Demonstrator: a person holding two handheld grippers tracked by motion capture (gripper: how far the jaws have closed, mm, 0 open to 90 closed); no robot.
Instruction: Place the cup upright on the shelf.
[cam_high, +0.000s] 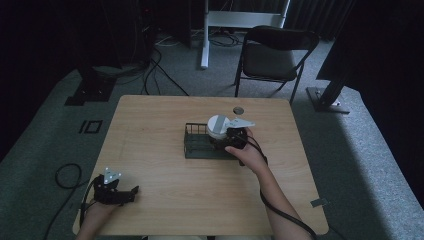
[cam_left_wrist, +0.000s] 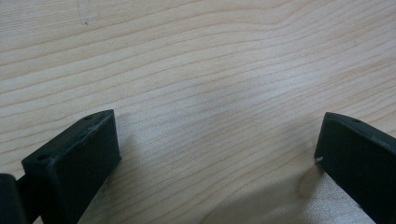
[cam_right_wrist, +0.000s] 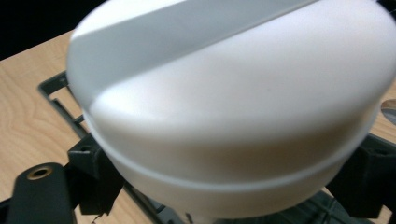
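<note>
A white round container (cam_high: 218, 125) with a grey stripe across its lid hangs over the right end of a dark wire rack (cam_high: 195, 148) at mid-table. My right gripper (cam_high: 223, 137) is shut on it from the near side. In the right gripper view the container (cam_right_wrist: 233, 107) is very close, with a black jaw pressed against each of its sides and the rack (cam_right_wrist: 60, 98) below it. My left gripper (cam_high: 131, 192) rests at the table's near left corner, open. Bare wood lies between its jaws (cam_left_wrist: 217, 135).
A small dark round disc (cam_high: 239, 110) lies on the wooden table (cam_high: 150, 150) just behind the rack. A folding chair (cam_high: 272, 55) stands beyond the far edge. Cables run over the floor on the left.
</note>
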